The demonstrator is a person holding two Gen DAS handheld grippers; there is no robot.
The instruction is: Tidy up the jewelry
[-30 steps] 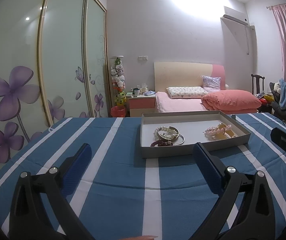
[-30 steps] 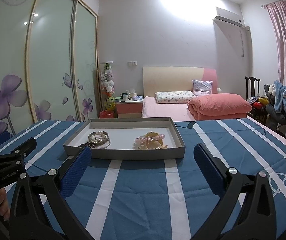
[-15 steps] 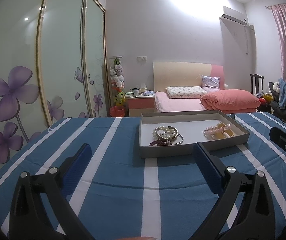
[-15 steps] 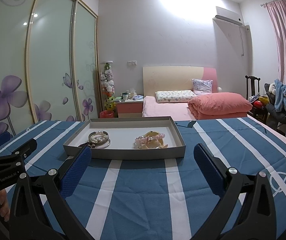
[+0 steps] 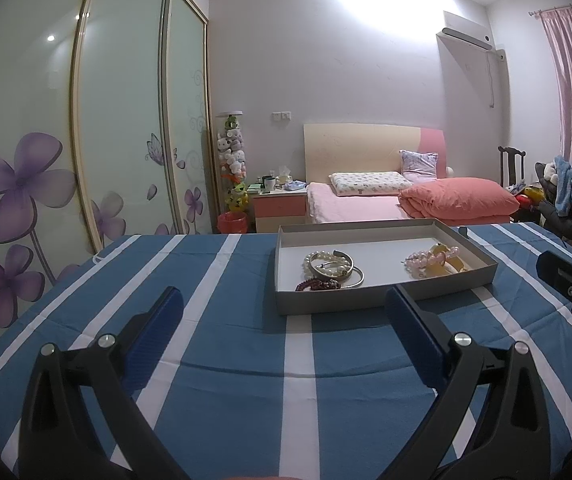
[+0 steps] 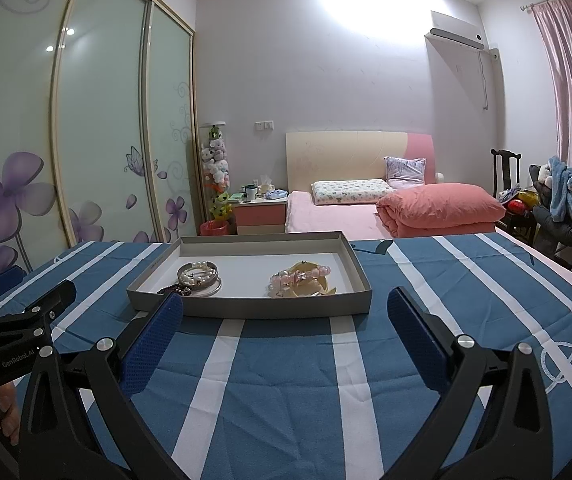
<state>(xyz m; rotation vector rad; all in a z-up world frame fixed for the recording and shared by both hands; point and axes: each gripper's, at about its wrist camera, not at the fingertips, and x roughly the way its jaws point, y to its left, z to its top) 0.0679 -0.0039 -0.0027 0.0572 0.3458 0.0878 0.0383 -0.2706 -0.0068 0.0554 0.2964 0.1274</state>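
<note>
A shallow grey tray [image 5: 366, 300] [image 6: 253, 307] sits on the blue-and-white striped cloth. Inside on the left lie a pearl bracelet with silver bangles [image 5: 332, 265] [image 6: 199, 273] and a dark red bead string [image 5: 318, 285]. On the right lie a pink bead bracelet and a yellow bangle [image 5: 432, 259] [image 6: 302, 279]. My left gripper [image 5: 283, 312] is open and empty, short of the tray's near left. My right gripper [image 6: 286, 312] is open and empty, short of the tray's near wall. Each gripper shows at the edge of the other's view.
The striped tablecloth [image 6: 466, 280] spreads wide around the tray. Behind the table stand a pink bed [image 5: 406, 200], a nightstand [image 5: 279, 204], a wardrobe with purple flowers [image 5: 25, 184] at the left, and a chair with clothes [image 6: 566, 200] at the right.
Both grippers stay open and nearly still. The views have shifted only very slightly.
</note>
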